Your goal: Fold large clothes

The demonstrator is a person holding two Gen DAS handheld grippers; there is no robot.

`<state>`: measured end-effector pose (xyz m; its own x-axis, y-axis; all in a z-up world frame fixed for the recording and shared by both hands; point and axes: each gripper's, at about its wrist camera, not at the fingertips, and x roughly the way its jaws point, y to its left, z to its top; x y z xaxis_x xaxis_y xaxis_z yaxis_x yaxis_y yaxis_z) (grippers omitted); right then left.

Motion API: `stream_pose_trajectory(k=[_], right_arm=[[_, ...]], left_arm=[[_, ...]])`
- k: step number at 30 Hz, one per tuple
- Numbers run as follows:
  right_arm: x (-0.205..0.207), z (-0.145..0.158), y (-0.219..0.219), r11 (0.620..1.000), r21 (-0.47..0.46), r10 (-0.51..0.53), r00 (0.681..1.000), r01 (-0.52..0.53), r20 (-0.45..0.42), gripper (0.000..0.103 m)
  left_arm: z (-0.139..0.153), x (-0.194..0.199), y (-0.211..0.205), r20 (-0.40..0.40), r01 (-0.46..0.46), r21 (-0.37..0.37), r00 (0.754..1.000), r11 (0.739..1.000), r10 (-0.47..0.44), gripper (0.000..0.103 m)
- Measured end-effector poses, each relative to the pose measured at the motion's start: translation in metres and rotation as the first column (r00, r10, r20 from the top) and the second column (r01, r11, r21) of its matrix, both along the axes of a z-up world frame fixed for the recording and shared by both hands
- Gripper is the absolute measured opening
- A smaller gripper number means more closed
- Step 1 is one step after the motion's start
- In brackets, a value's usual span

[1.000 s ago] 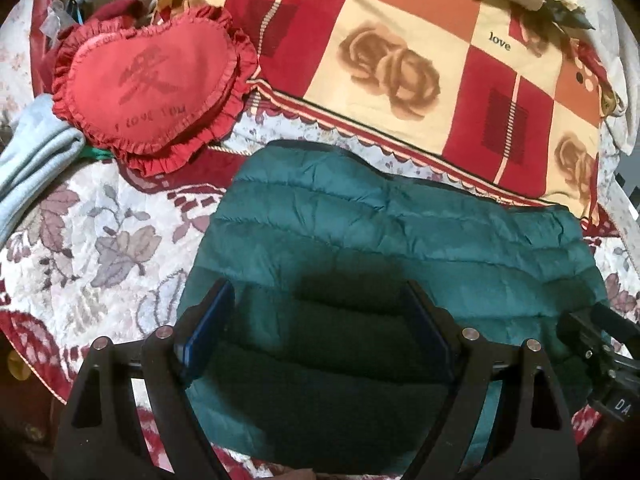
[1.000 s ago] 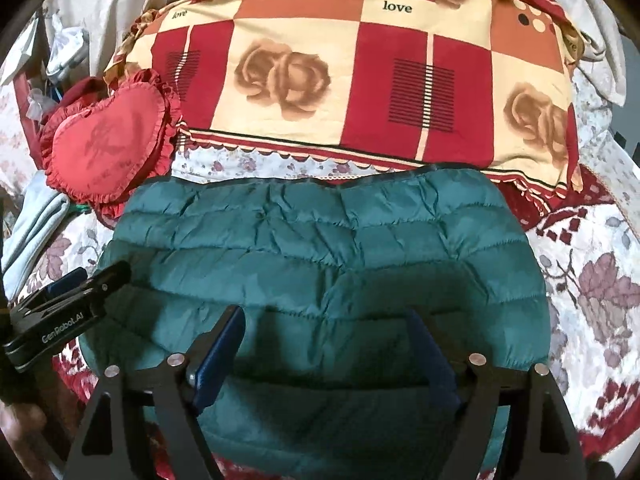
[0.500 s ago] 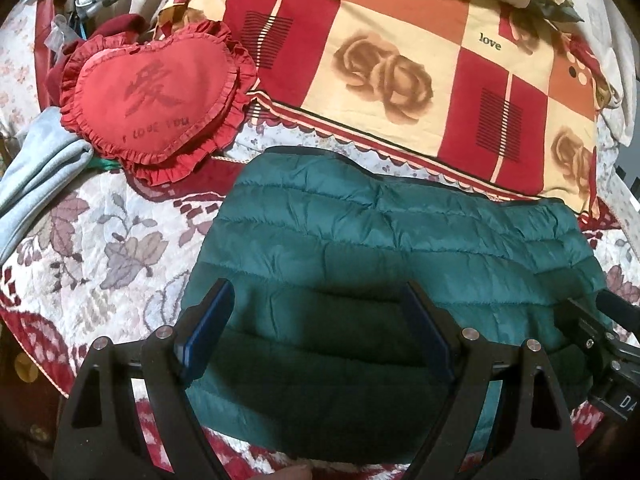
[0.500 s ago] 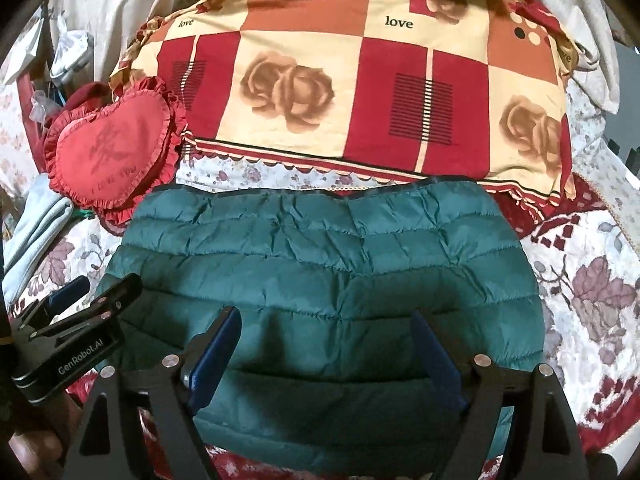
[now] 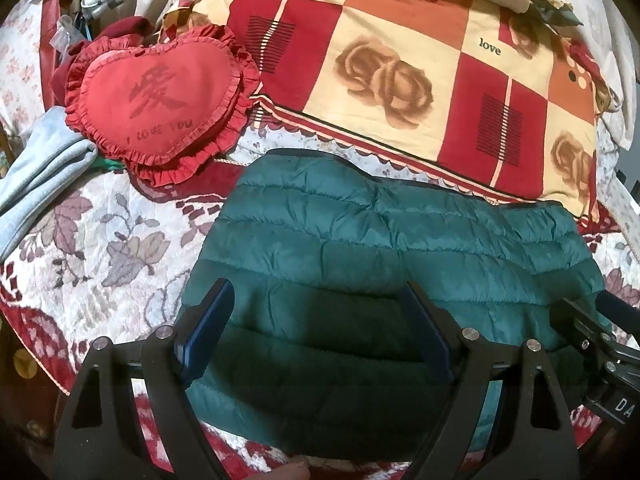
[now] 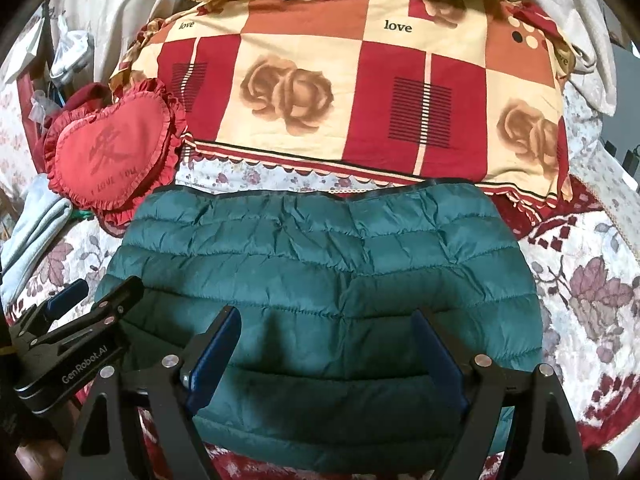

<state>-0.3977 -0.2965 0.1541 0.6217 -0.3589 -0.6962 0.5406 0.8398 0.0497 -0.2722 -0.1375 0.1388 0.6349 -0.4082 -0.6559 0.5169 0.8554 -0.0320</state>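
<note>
A dark green quilted puffer jacket [image 5: 384, 248] lies folded into a compact rectangle on the floral bedspread [image 5: 100, 240]; it also shows in the right wrist view [image 6: 328, 268]. My left gripper [image 5: 318, 296] is open and empty, held above the jacket's near left part. My right gripper [image 6: 326, 320] is open and empty above the jacket's near middle. The right gripper shows at the right edge of the left wrist view [image 5: 600, 332]. The left gripper shows at the left of the right wrist view [image 6: 80, 320].
A red heart-shaped frilled cushion [image 5: 156, 100] lies at the back left. A large red and cream rose-patterned pillow [image 5: 400, 64] lies behind the jacket. Folded light blue cloth [image 5: 36, 184] sits at the left edge. Clutter fills the far left corner.
Both grippers have drawn back and up from the jacket, so more of it and the near bedspread shows. Both stay open; the jacket lies still.
</note>
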Motion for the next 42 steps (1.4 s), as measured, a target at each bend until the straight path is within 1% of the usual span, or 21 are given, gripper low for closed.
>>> stream_pose_trajectory(k=[42], right_arm=[[0.0006,0.0000,0.0071,1.000,0.007,0.020,1.000,-0.020,0.000,0.085]], left_arm=[[-0.0024,-0.0031,0.0017,0.000,0.004,0.012,1.000,1.000,-0.004,0.085]])
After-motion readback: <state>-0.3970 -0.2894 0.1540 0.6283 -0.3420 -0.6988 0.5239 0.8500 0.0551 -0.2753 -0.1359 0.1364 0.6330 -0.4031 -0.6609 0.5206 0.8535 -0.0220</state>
